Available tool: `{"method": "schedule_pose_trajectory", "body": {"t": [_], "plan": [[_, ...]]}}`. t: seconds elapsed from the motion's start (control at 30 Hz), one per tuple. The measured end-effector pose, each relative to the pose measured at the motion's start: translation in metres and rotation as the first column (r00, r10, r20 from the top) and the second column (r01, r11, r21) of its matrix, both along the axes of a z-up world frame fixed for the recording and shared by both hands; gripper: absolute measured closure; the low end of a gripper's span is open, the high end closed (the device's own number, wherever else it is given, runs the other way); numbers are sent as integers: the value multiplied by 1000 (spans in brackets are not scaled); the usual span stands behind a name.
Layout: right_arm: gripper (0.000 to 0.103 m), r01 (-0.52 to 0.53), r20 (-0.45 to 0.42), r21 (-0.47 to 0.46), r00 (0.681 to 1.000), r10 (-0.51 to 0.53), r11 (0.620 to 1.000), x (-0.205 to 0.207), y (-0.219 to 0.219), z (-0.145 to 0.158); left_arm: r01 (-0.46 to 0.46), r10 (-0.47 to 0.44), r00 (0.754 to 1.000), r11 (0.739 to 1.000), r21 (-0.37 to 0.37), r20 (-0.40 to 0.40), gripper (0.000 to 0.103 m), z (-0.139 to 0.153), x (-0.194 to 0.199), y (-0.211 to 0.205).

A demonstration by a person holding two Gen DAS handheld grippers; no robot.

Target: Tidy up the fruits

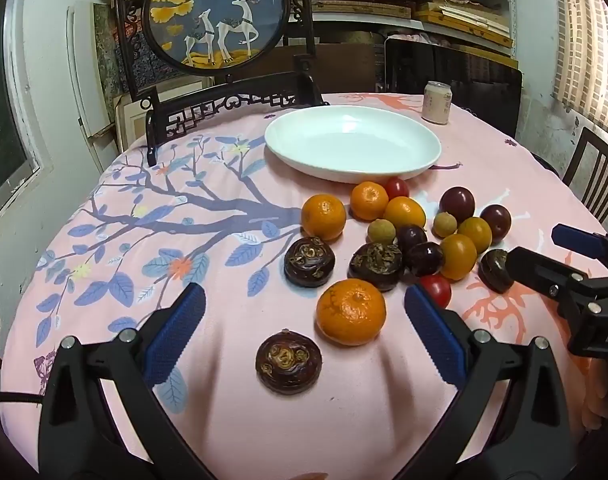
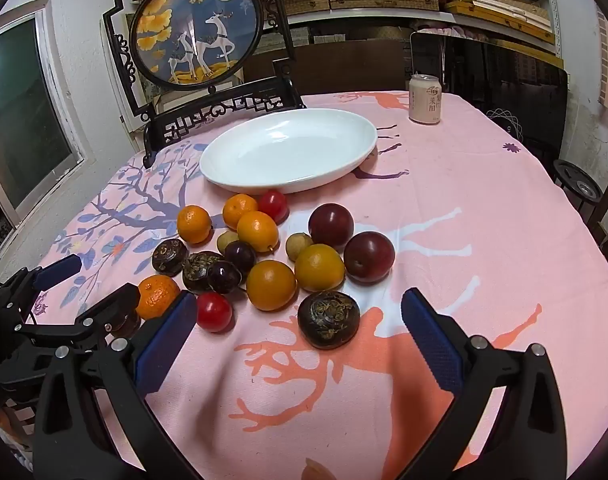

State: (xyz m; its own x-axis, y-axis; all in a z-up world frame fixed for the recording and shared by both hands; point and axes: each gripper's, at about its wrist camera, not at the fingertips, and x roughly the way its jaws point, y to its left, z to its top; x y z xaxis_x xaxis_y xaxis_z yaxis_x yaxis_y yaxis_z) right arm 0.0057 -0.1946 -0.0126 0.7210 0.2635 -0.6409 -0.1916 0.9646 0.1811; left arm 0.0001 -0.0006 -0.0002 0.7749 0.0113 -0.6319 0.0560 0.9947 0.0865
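Note:
A heap of small fruits lies on the pink tablecloth in front of an empty white plate (image 1: 352, 148) (image 2: 288, 152): mandarins, red cherry tomatoes, dark plums, longans and dark brown water chestnuts. My left gripper (image 1: 304, 320) is open, with a mandarin (image 1: 351, 312) and a water chestnut (image 1: 288, 364) between its fingers. My right gripper (image 2: 298, 332) is open around another water chestnut (image 2: 329, 319). The right gripper shows in the left wrist view (image 1: 544, 252), the left gripper in the right wrist view (image 2: 92, 284).
A pale drink can (image 1: 437, 103) (image 2: 425, 98) stands behind the plate on the right. A dark carved stand with a round deer painting (image 1: 216, 12) (image 2: 196, 28) rises at the table's far left edge. Chairs stand to the right.

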Motion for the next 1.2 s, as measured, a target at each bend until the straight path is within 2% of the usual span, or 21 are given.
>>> {"method": "schedule_pose_trajectory", "body": {"t": [1.2], "plan": [[1,0,-3,1,1000,0,1000,1,0,-1,-2,2,1000,1000,-18,-15,2,-4,1,2]]}}
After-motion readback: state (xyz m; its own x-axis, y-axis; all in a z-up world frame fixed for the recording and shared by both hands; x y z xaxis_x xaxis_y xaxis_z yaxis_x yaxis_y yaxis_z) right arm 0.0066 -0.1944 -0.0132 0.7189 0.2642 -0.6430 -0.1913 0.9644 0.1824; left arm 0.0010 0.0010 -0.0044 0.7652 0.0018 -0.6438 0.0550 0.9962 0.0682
